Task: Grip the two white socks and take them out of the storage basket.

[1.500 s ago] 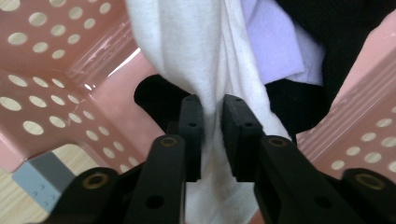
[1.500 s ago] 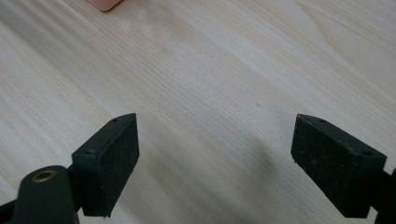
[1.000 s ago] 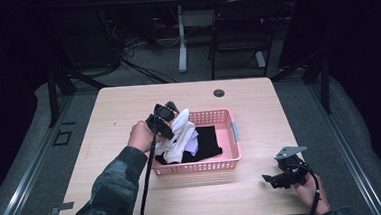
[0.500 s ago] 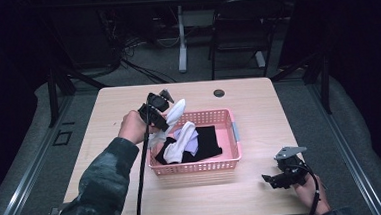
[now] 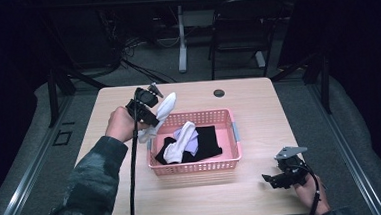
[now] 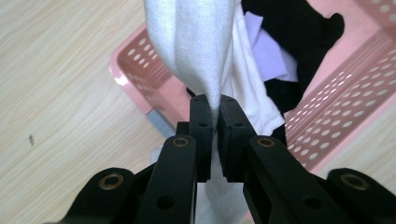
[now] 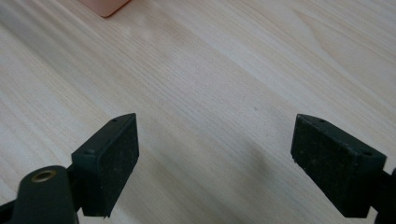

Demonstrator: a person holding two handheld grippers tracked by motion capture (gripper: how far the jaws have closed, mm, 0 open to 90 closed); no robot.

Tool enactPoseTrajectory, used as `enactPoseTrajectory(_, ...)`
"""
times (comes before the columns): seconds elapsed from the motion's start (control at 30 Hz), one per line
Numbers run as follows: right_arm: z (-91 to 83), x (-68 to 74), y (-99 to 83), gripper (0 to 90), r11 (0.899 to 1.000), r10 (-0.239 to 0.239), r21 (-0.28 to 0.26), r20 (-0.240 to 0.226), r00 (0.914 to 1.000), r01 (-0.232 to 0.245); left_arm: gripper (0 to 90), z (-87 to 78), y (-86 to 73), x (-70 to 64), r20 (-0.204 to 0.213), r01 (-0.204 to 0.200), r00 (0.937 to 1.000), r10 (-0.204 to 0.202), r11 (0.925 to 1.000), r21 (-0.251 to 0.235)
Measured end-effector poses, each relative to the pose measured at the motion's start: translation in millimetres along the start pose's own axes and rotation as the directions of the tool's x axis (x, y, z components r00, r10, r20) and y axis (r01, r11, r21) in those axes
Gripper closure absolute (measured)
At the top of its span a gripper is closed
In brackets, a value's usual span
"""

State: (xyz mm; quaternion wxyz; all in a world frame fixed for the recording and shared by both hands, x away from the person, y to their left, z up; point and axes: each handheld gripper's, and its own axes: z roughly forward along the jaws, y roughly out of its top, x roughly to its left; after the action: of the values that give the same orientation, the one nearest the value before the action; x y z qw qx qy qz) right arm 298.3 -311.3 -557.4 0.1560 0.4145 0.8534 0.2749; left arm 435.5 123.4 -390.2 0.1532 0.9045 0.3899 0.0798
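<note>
My left claw (image 5: 151, 106), clamped on the white sock (image 5: 160, 117), had lifted it clear of the pink basket (image 5: 197, 166); my right claw (image 5: 283, 174) gaped empty.

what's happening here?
A person is pulling laundry out of a pink basket on the table. The left gripper has its jaws shut on a white sock, held above the basket's left end. More white and black clothes lie inside. The right gripper rests open on the table, idle.
</note>
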Motion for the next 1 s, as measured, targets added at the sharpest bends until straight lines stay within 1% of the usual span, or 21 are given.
enactPoseTrajectory(0.03, 0.0, 0.0, 0.4, 14.4, 1.000, -0.012, 0.009, 0.007, 0.9999, 0.012, 85.2, -1.4, -2.0, 2.0, -0.004, 0.007, 1.0000, -0.007, 1.0000, -0.001)
enactPoseTrajectory(0.07, 0.1, 0.0, 0.7, 14.5, 1.000, -0.018, 0.014, 0.005, 0.9998, 0.018, 85.2, -3.0, -4.3, 4.1, -0.004, 0.014, 0.9999, -0.014, 0.9999, -0.001)
enactPoseTrajectory(0.13, 1.0, 0.3, 0.4, 14.5, 1.000, -0.014, 0.007, 0.002, 0.9999, 0.014, 85.2, -4.2, -6.1, 5.6, -0.008, 0.019, 0.9998, -0.019, 0.9998, -0.003)
enactPoseTrajectory(0.2, -0.1, -0.4, 0.6, 14.5, 1.000, -0.019, 0.014, 0.008, 0.9998, 0.019, 85.1, -9.2, -14.8, 14.4, -0.016, 0.040, 0.9991, -0.040, 0.9991, -0.014)
enactPoseTrajectory(0.23, -0.2, -0.1, 0.5, 14.5, 1.000, -0.016, 0.009, 0.007, 0.9999, 0.015, 85.1, -10.0, -16.8, 16.1, -0.017, 0.048, 0.9987, -0.049, 0.9987, -0.015)
enactPoseTrajectory(0.3, -0.9, -0.2, 0.9, 14.5, 1.000, -0.023, 0.011, 0.011, 0.9997, 0.023, 85.1, -12.2, -21.2, 20.3, -0.025, 0.057, 0.9981, -0.057, 0.9984, -0.008)
enactPoseTrajectory(0.33, -0.9, -0.2, 1.1, 14.5, 1.000, -0.026, 0.013, 0.007, 0.9996, 0.026, 85.1, -13.8, -24.5, 23.4, -0.031, 0.066, 0.9973, -0.066, 0.9977, -0.014)
enactPoseTrajectory(0.37, -0.4, 0.4, 1.2, 14.5, 1.000, -0.023, 0.009, 0.003, 0.9997, 0.023, 85.1, -15.2, -27.4, 26.0, -0.032, 0.074, 0.9967, -0.075, 0.9971, -0.014)
enactPoseTrajectory(0.4, 0.2, 0.7, 1.1, 14.5, 1.000, -0.020, 0.005, 0.000, 0.9998, 0.020, 85.1, -15.2, -27.4, 26.0, -0.032, 0.074, 0.9967, -0.075, 0.9971, -0.014)
enactPoseTrajectory(0.43, 0.2, 0.6, 1.3, 14.4, 1.000, -0.021, 0.008, 0.004, 0.9998, 0.021, 85.1, -17.0, -33.6, 31.0, -0.036, 0.093, 0.9950, -0.093, 0.9956, -0.014)
enactPoseTrajectory(0.53, 0.7, 0.6, 1.1, 14.5, 1.000, -0.016, 0.002, 0.003, 0.9999, 0.016, 85.1, -17.6, -37.7, 34.1, -0.042, 0.100, 0.9940, -0.101, 0.9949, -0.011)
enactPoseTrajectory(0.6, 0.0, 0.5, 1.4, 14.5, 1.000, -0.026, 0.013, 0.008, 0.9996, 0.026, 85.1, -20.1, -46.6, 41.6, -0.050, 0.118, 0.9918, -0.118, 0.9930, -0.012)
enactPoseTrajectory(0.7, 0.4, 0.7, 1.0, 14.5, 1.000, -0.017, 0.006, 0.004, 0.9999, 0.017, 85.1, -21.0, -52.9, 46.4, -0.055, 0.135, 0.9893, -0.135, 0.9908, -0.013)
enactPoseTrajectory(0.73, 0.4, 0.7, 1.0, 14.5, 1.000, -0.017, 0.006, 0.004, 0.9999, 0.017, 85.1, -21.0, -52.9, 46.4, -0.055, 0.135, 0.9893, -0.135, 0.9908, -0.013)
enactPoseTrajectory(0.8, 0.6, -0.1, 1.5, 14.5, 1.000, -0.020, 0.010, 0.007, 0.9998, 0.020, 85.1, -20.8, -62.0, 54.2, -0.065, 0.155, 0.9858, -0.155, 0.9879, -0.005)
enactPoseTrajectory(0.87, 1.5, 0.8, 1.8, 14.5, 1.000, -0.016, 0.000, 0.002, 0.9999, 0.016, 85.1, -19.7, -67.4, 58.9, -0.067, 0.171, 0.9830, -0.171, 0.9852, -0.004)
enactPoseTrajectory(0.9, 0.8, 0.3, 2.7, 14.5, 1.000, -0.027, 0.006, 0.004, 0.9996, 0.027, 85.1, -19.1, -69.5, 60.6, -0.066, 0.178, 0.9818, -0.178, 0.9840, -0.004)
enactPoseTrajectory(0.93, 1.0, 0.4, 3.1, 14.5, 1.000, -0.028, 0.004, 0.004, 0.9996, 0.028, 85.1, -18.2, -73.0, 63.3, -0.065, 0.187, 0.9801, -0.187, 0.9823, -0.007)
enactPoseTrajectory(0.97, 1.3, 0.6, 3.6, 14.4, 1.000, -0.028, 0.003, 0.007, 0.9996, 0.028, 85.2, -18.2, -73.0, 63.3, -0.065, 0.187, 0.9801, -0.187, 0.9823, -0.007)
enactPoseTrajectory(1.0, 2.3, 0.9, 3.8, 14.5, 1.000, -0.021, -0.004, 0.002, 0.9998, 0.021, 85.1, -16.8, -78.2, 66.7, -0.064, 0.202, 0.9773, -0.202, 0.9794, -0.010)
